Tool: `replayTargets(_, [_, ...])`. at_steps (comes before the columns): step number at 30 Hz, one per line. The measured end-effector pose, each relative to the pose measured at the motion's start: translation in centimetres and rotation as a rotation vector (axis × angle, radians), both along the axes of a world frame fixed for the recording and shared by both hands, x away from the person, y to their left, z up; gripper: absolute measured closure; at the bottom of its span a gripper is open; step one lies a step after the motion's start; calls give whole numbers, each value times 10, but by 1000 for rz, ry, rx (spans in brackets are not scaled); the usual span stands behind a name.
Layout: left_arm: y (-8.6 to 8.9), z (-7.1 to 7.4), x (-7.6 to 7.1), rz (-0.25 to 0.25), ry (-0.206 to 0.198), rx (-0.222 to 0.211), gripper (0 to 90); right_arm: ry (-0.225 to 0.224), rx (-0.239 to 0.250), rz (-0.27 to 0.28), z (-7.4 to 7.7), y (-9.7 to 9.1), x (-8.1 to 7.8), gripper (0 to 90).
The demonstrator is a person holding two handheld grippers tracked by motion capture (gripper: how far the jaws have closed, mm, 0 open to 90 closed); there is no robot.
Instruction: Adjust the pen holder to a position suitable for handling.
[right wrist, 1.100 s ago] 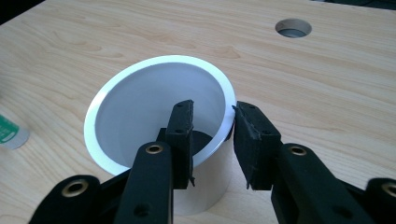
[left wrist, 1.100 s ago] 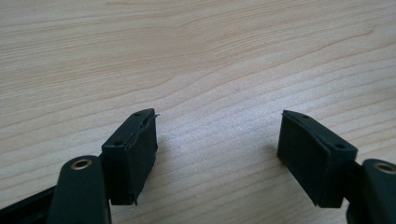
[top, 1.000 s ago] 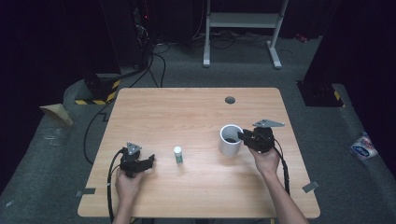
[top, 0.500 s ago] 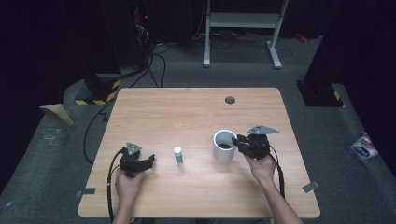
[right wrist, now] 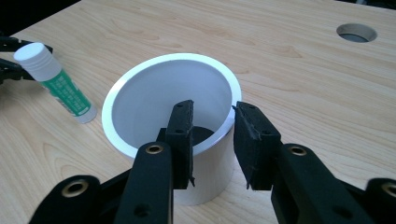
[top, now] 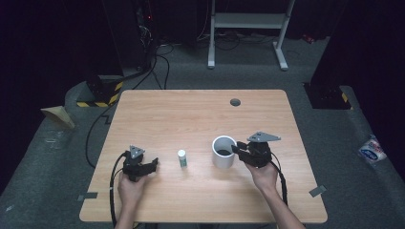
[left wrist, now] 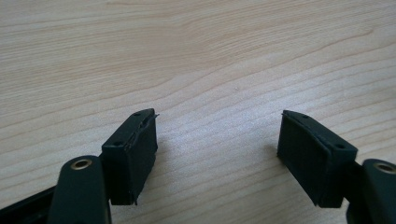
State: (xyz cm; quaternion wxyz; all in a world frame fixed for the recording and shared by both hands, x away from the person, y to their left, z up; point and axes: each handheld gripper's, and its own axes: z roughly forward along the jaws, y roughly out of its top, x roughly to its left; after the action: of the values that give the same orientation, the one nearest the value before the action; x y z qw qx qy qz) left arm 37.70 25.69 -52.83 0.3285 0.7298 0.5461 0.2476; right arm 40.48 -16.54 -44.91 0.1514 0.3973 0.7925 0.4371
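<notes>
A white cup (top: 222,155) stands upright on the wooden table (top: 191,114), right of centre. My right gripper (top: 235,149) is shut on its near-right wall, one jaw inside the rim and one outside, as the right gripper view shows of the gripper (right wrist: 212,126) and cup (right wrist: 154,93). Something dark lies at the cup's bottom. A small glue stick (top: 182,158) with a white cap and green label stands left of the cup and shows as the glue stick (right wrist: 56,84) in the right gripper view. My left gripper (top: 154,163) rests on the table at the front left, open, with bare wood between its jaws (left wrist: 217,140).
A round cable hole (top: 235,102) sits near the table's far edge. On the floor are cables, a black-and-yellow striped block (top: 98,95) at the left, a metal stand's legs (top: 248,38) behind, and a packet (top: 371,150) at the right.
My right gripper has carried the cup leftward and toward the table's front edge, closer to the glue stick. The left gripper and the glue stick have stayed put.
</notes>
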Motion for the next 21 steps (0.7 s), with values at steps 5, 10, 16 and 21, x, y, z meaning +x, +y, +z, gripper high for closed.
replayTargets(5, [0, 0, 0, 0, 0, 0, 284, -1, 4, 14, 0, 3, -5, 676])
replayTargets(10, [0, 0, 0, 0, 0, 1, 284, -5, 5, 28, 0, 6, -9, 676])
replayTargets(16, [0, 0, 0, -2, 2, 3, 284, -5, 2, 39, 1, 8, -13, 675])
replayTargets(21, [0, 0, 0, 0, 0, 1, 284, 2, 25, 43, 0, 7, -14, 633])
